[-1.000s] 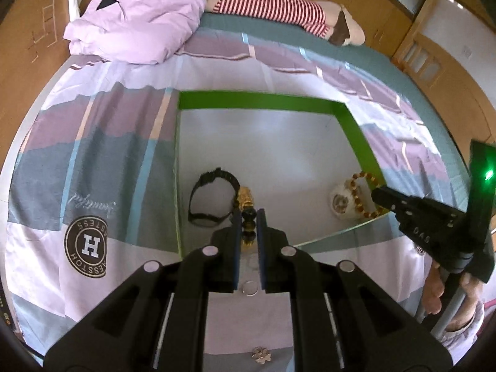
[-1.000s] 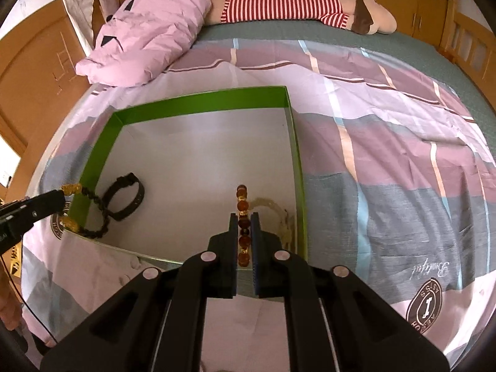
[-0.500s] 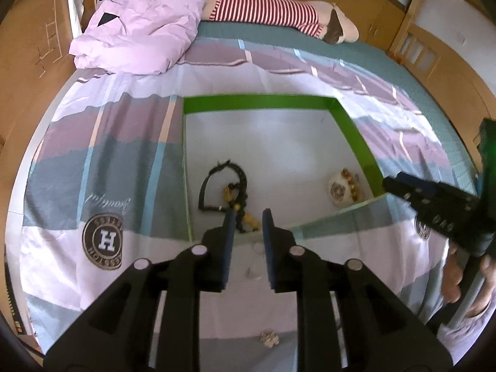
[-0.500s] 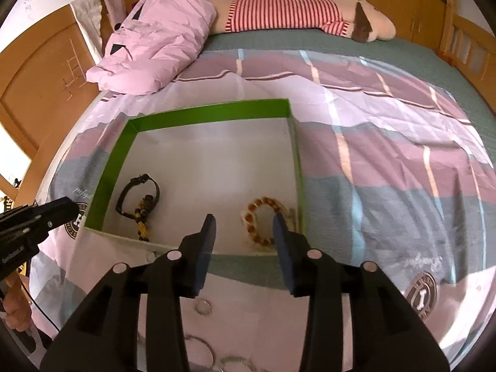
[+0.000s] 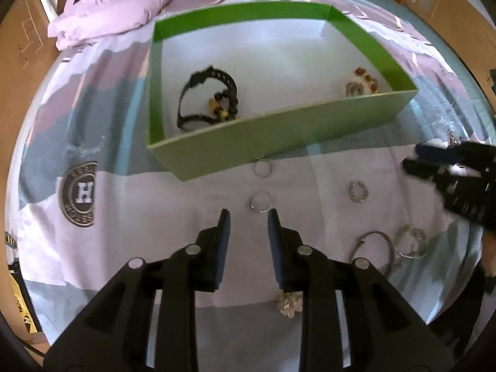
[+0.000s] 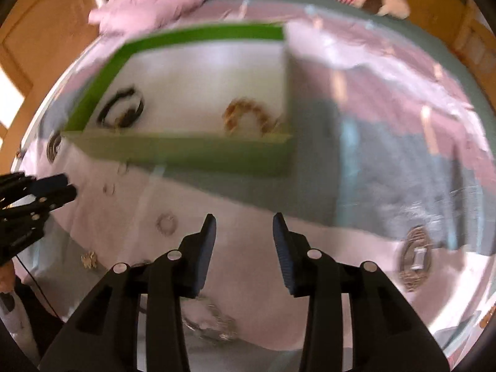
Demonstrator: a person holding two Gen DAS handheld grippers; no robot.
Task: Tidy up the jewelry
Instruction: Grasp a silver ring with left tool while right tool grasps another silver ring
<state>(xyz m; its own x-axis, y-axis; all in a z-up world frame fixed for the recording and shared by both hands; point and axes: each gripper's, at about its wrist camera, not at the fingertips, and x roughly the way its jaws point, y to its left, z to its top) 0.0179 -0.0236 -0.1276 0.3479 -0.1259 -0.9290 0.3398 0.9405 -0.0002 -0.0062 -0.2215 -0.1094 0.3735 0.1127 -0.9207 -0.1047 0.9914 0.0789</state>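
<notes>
Holding both grippers over the bedspread (image 5: 155, 204), you had nothing between either pair of fingers. At the far left of the left wrist view, a round crest with an H (image 5: 80, 193) was printed on the fabric. The green box (image 5: 279, 130) sat beyond it on the bed, its near wall facing you. Inside, toward its left side, a black watch strap (image 5: 204, 99) lay with a dark and gold bead bracelet (image 5: 224, 110) resting against it; toward the right corner, an amber bead bracelet (image 5: 364, 79) lay on a small white piece.

Your left gripper (image 5: 246, 220) hovered with its jaws apart, empty, just short of a thin silver ring (image 5: 261, 202) on the cloth. A second ring (image 5: 263, 167) lay just in front of the box wall. To the right, a sparkling ring (image 5: 358, 190) lay apart from them, then a silver bangle (image 5: 373, 245) beside a chunky silver bracelet (image 5: 409, 241), and a small flower charm (image 5: 290, 305) nearer you.

Your right gripper (image 6: 243, 221) was spread wide as well, carrying nothing, above bare cloth near the box's right front corner; that view was blurred.
</notes>
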